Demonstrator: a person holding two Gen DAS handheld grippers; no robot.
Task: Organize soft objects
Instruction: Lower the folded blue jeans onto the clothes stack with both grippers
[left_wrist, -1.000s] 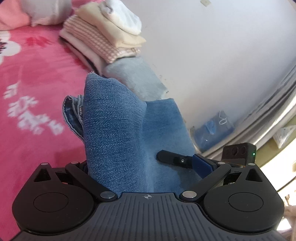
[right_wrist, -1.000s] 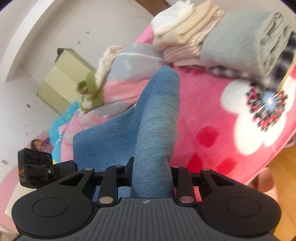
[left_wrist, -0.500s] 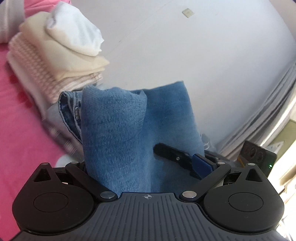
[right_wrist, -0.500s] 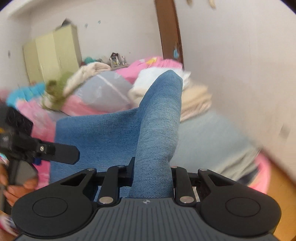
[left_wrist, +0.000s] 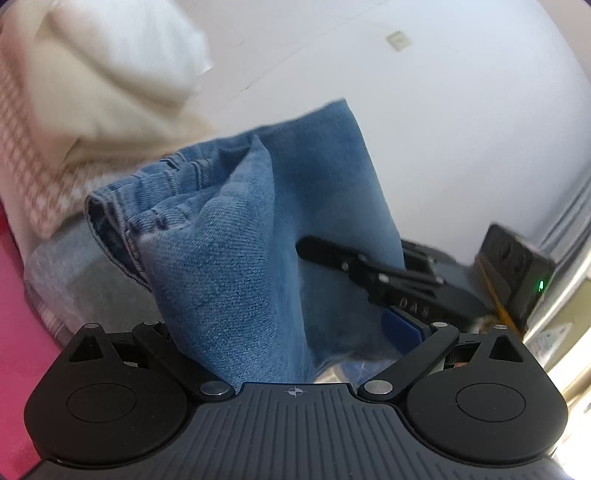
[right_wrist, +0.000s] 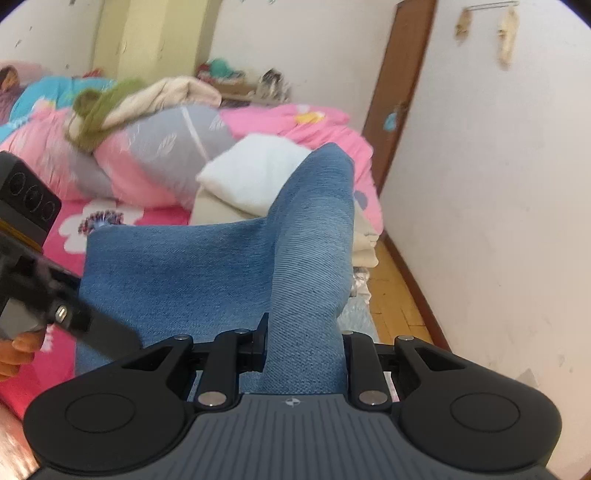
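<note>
A bed with a bright pink flowered cover (right_wrist: 155, 218) fills most of the right wrist view, and a white wall (right_wrist: 491, 192) runs close along its far side. Against that wall, on the bed, sits a stack of folded clothes (left_wrist: 66, 122): a grey piece at the bottom, a pink-checked one, cream ones, and a white one on top. This stack is the landmark for everything else.

Folded blue jeans (left_wrist: 236, 266) hang in the air just in front of the stack, at about the height of its lower layers, carried between two handheld grippers. The left gripper (left_wrist: 295, 343) is clamped on one folded edge of the jeans, the denim bunched between its fingers. The right gripper (right_wrist: 303, 347) is clamped on the other edge, with a thick fold of denim rising out of its jaws.

Behind the stack, farther up the bed, lies an untidy heap of quilts (right_wrist: 155, 147) with a green knitted piece (right_wrist: 99, 114) on it.

Judging by this, several pieces are already folded and stacked, the jeans are folded but not yet set down, and the heap seems still to be sorted.

Room is tight: the wall is close beside the stack, and the bed edge drops to a wooden floor (right_wrist: 399, 295) just past it
</note>
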